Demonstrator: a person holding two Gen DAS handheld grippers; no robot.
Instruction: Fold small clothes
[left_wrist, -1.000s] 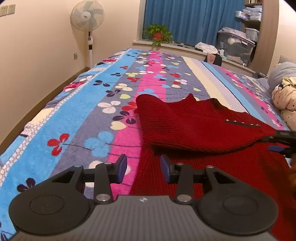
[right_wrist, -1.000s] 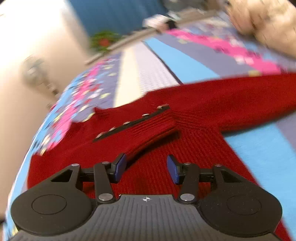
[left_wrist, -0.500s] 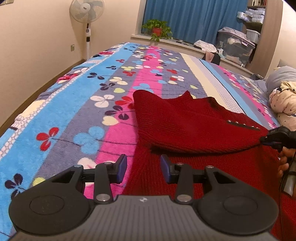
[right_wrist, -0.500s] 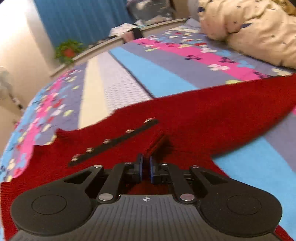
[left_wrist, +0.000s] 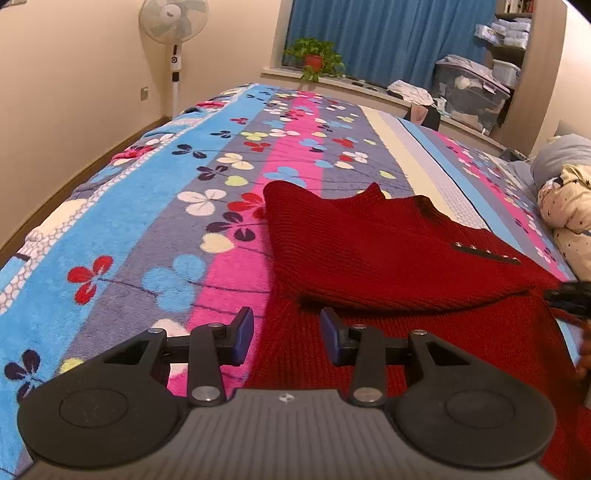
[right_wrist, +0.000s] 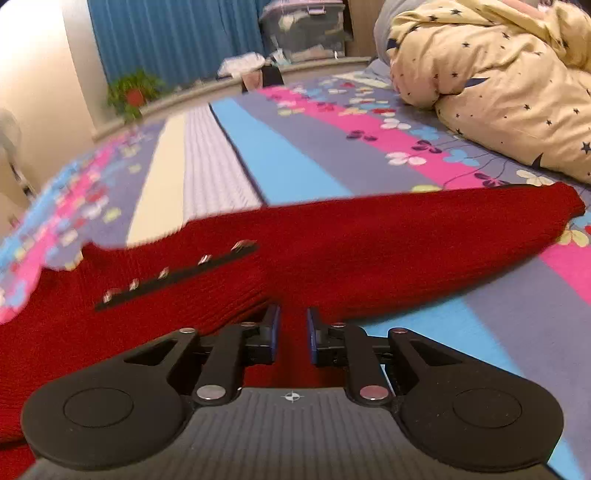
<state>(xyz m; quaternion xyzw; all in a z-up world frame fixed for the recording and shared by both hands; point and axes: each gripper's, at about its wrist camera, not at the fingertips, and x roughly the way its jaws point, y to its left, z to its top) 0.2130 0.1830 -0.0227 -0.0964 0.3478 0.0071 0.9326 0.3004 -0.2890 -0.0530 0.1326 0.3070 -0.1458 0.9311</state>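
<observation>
Right gripper jaws reopened—off red sweater.

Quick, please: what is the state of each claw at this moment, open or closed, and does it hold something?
Left claw: open, holding nothing, above the edge of the red sweater.
Right claw: partly open over the red sweater, gripping nothing.

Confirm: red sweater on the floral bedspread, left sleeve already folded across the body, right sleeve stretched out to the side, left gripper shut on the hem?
One error: the left gripper is open and holds nothing, per the left wrist view. Otherwise right: red sweater on the floral bedspread, one sleeve folded, right sleeve stretched out.
</observation>
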